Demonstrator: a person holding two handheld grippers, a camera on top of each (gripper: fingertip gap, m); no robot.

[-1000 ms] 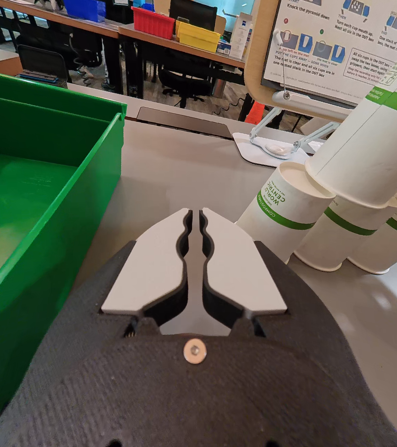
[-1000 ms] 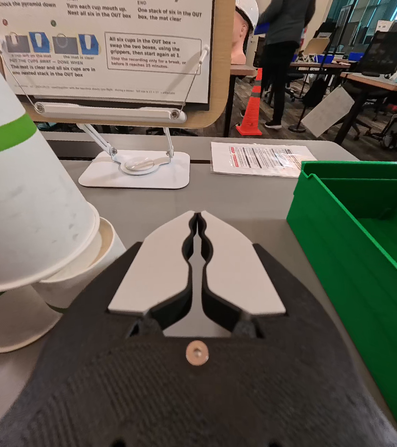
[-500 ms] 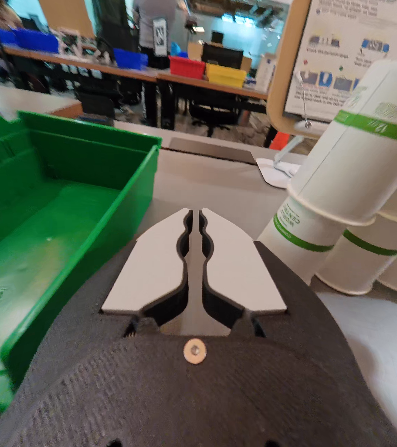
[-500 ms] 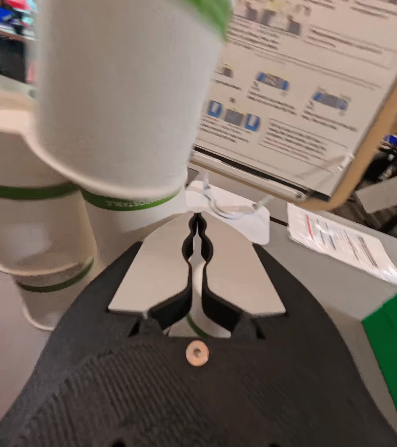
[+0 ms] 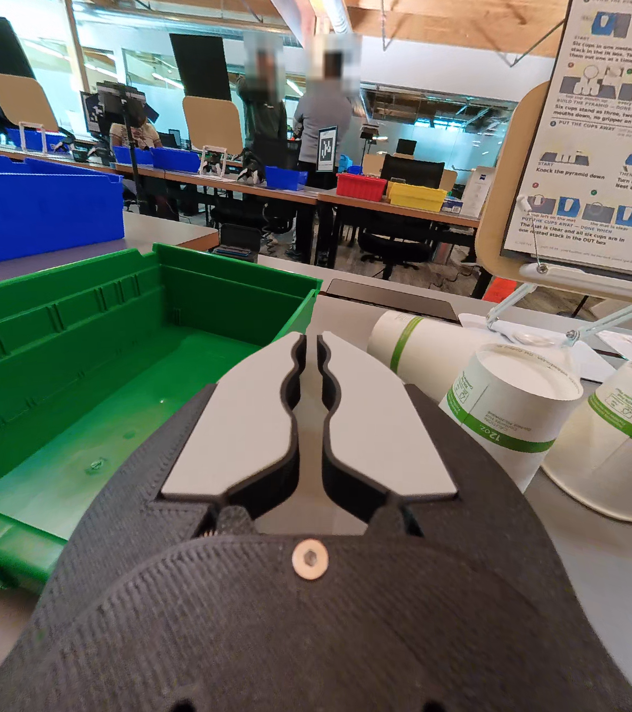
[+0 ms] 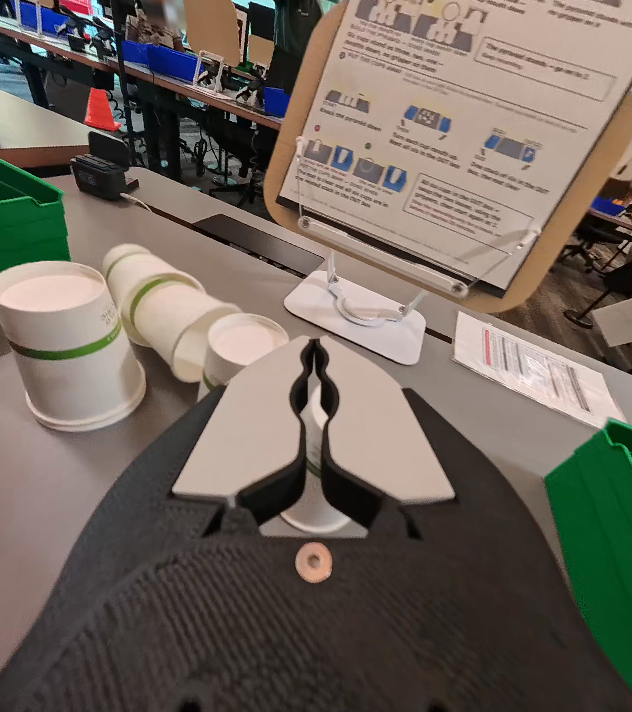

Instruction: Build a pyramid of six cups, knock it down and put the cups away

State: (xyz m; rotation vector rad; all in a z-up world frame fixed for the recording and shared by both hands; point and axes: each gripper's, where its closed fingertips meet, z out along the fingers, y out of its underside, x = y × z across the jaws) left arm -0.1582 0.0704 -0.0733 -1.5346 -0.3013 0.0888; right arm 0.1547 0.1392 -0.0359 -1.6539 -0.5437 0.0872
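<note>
Several white paper cups with green bands are on the grey table. In the right wrist view one cup [image 6: 64, 346] stands mouth down at the left, toppled cups [image 6: 164, 304] lie on their sides behind it, and another mouth-down cup [image 6: 245, 343] stands just past my fingertips. A further cup [image 6: 312, 462] shows through the finger gap below. My right gripper [image 6: 313, 343] is shut and empty above them. My left gripper [image 5: 310, 339] is shut and empty, between the green bin [image 5: 75, 385] and a toppled cup [image 5: 422, 343]. Two mouth-down cups [image 5: 507, 408] stand to its right.
A board with a printed sheet stands on a white base [image 6: 356, 319] at the back of the table. A second green bin [image 6: 614, 539] is at the right, a sleeved paper [image 6: 530, 366] near it. A black device [image 6: 102, 177] sits at the far left edge. People stand at distant benches.
The stacked upper cups have come down and some now lie on their sides. Both grippers have risen and pulled back; the right one has swung left over the cups. Both stayed shut.
</note>
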